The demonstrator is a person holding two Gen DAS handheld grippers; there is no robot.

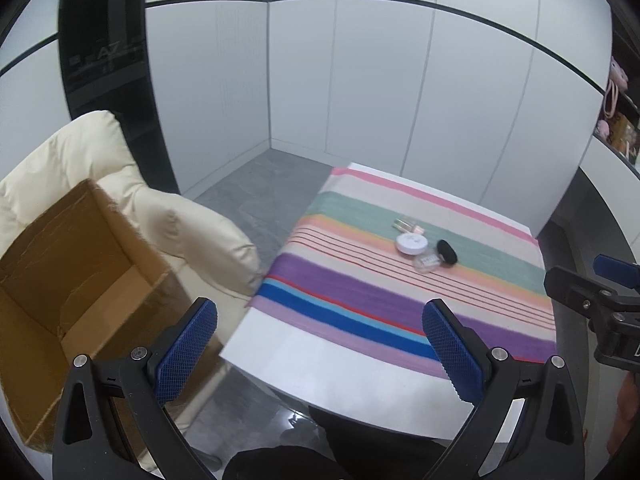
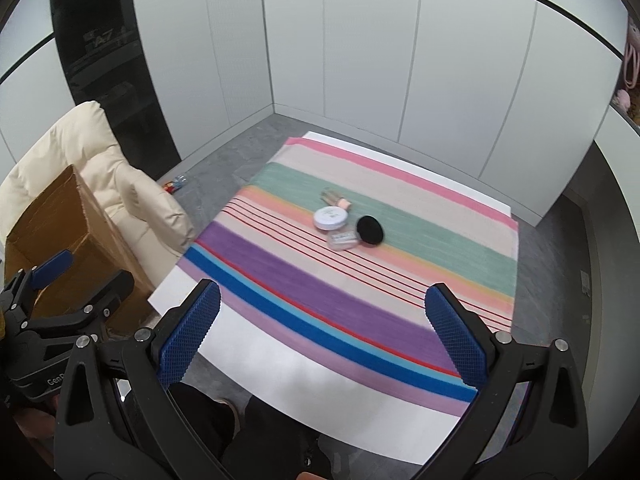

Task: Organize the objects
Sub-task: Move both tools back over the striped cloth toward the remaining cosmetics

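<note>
A small cluster lies on the striped cloth (image 2: 320, 280) of the white table (image 2: 304, 380): a round white jar (image 2: 330, 217), a black round puff (image 2: 370, 230), a clear small box (image 2: 342, 239) and a small pink-capped bottle (image 2: 335, 199). The cluster shows in the left wrist view too: the jar (image 1: 411, 243), the puff (image 1: 447, 251), the box (image 1: 429, 261), the bottle (image 1: 409, 225). My left gripper (image 1: 320, 350) is open and empty, near the table's front edge. My right gripper (image 2: 323, 338) is open and empty, above the front edge.
An open cardboard box (image 1: 68, 300) sits on a cream padded armchair (image 1: 192, 236) left of the table; it also shows in the right wrist view (image 2: 60, 232). Grey floor and white panel walls surround the table. Small items lie on the floor (image 2: 176, 183).
</note>
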